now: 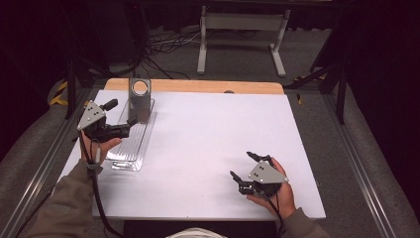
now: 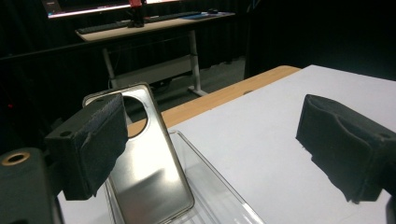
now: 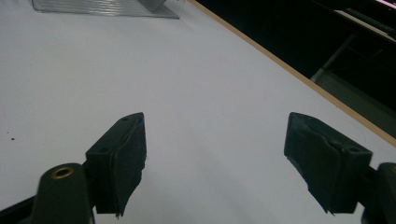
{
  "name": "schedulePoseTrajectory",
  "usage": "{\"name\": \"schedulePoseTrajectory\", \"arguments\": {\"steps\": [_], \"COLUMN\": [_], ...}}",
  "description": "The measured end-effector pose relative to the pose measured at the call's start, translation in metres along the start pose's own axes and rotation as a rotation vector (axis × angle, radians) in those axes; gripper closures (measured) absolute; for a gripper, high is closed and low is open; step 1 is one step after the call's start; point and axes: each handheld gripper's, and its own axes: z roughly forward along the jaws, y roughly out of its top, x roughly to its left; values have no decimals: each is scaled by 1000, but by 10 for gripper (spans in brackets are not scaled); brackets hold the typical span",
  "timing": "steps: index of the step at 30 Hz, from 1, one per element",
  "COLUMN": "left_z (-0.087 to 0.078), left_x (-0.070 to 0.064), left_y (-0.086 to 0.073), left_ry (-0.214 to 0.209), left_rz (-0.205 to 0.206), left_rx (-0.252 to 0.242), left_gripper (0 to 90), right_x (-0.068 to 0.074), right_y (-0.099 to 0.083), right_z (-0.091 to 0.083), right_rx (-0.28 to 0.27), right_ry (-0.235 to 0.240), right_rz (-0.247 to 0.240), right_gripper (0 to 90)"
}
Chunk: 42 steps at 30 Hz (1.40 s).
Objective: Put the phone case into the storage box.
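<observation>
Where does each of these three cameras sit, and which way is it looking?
High view: above the person's side, facing forward and down on the white table; forearms, left gripper, right gripper.
Left gripper view: rides that gripper, jaws apart, facing the metal plate in the clear tray.
Right gripper view: jaws apart, facing bare tabletop.
All share the tray.

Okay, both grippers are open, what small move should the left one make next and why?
Probably ease the left gripper sideways so its open jaws straddle the metal plate, which leans in the clear tray with one jaw in front of it.
</observation>
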Motion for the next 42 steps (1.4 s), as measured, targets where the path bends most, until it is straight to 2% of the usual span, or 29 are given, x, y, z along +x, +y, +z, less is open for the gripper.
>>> {"name": "schedulePoseTrajectory", "arguments": {"steps": [8, 21, 28, 33, 42], "left_z": [-4, -9, -13, -17, -26], "left_x": [-5, -15, -17, -21, -27], "left_y": [3, 6, 8, 9, 11], "left_ry": [-20, -23, -35, -21, -30], "left_rz": [2, 41, 37, 60, 56], "left_rx": [-19, -10, -14, -16, -28], "left_gripper": [86, 64, 64, 78, 71], "right_x": [-1, -3, -3, -3, -4], "right_y": [1, 1, 1, 2, 3], "right_z": [-1, -1, 0, 0, -1], "right_rx": [-6, -10, -7, -10, -18], "right_ry": [-3, -5, -1, -1, -1], "right_rz": [5, 8, 7, 7, 13], "right_gripper": [224, 224, 224, 224, 224]}}
